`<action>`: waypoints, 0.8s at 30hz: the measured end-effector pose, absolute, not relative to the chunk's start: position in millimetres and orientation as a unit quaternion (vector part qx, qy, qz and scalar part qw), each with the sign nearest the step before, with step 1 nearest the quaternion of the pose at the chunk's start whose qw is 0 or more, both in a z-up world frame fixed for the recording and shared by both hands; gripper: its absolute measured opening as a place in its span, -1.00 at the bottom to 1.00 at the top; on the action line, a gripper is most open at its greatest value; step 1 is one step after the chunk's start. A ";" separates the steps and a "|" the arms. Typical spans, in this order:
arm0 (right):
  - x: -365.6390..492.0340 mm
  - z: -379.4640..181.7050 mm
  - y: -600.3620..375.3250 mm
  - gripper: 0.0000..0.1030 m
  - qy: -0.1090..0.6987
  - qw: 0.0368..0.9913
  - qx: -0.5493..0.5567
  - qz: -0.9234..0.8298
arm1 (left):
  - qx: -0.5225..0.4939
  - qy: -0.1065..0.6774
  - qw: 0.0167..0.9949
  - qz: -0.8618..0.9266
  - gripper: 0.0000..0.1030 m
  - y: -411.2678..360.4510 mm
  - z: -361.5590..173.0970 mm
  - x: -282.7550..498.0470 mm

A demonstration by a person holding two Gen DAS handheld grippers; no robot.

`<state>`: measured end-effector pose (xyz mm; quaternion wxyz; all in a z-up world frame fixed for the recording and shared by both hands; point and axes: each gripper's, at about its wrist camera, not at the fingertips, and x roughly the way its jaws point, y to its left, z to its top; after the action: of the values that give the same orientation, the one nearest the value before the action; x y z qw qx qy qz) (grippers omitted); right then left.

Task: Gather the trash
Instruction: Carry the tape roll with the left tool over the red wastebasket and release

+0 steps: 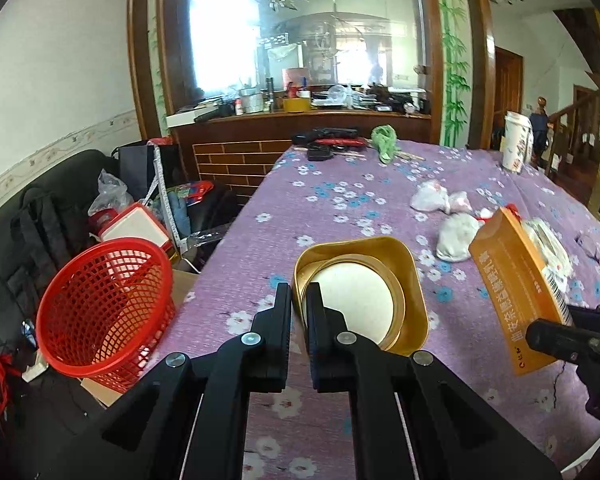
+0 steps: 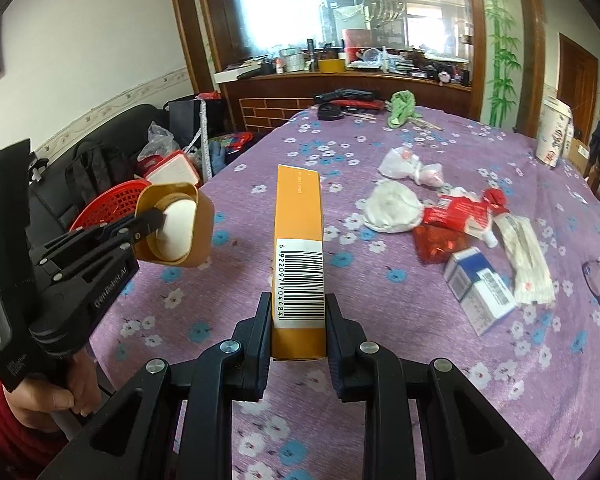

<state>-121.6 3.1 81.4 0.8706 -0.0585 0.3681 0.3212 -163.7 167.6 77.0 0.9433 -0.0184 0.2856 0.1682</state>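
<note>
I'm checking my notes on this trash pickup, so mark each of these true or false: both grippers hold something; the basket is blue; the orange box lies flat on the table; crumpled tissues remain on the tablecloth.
1. Both grippers hold something. True: the left gripper pinches the gold container, the right gripper clamps the orange box.
2. The basket is blue. False: the mesh basket is red.
3. The orange box lies flat on the table. False: it is lifted in the right gripper.
4. Crumpled tissues remain on the tablecloth. True.

Barcode 6922097704484 on orange box (image 2: 299, 264); "GenRobot.AI" on left gripper (image 2: 156, 218).
</note>
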 end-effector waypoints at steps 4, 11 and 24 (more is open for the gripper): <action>-120.9 88.5 23.8 -0.51 0.366 0.863 -0.069 0.340 | -0.037 0.276 0.942 0.187 -0.86 193.0 87.3 -172.5; -119.6 102.6 78.6 -0.51 0.368 0.839 -0.080 0.392 | -0.074 0.252 0.931 0.255 -0.86 264.1 105.8 -200.1; -118.6 113.7 219.2 -0.51 0.387 0.775 -0.092 0.491 | -0.115 0.269 0.887 0.358 -0.86 375.4 87.4 -234.8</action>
<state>-118.6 219.2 113.7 0.7752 -0.0917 0.3867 0.4910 -234.8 375.4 87.4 0.8866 -0.1153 0.2690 0.3582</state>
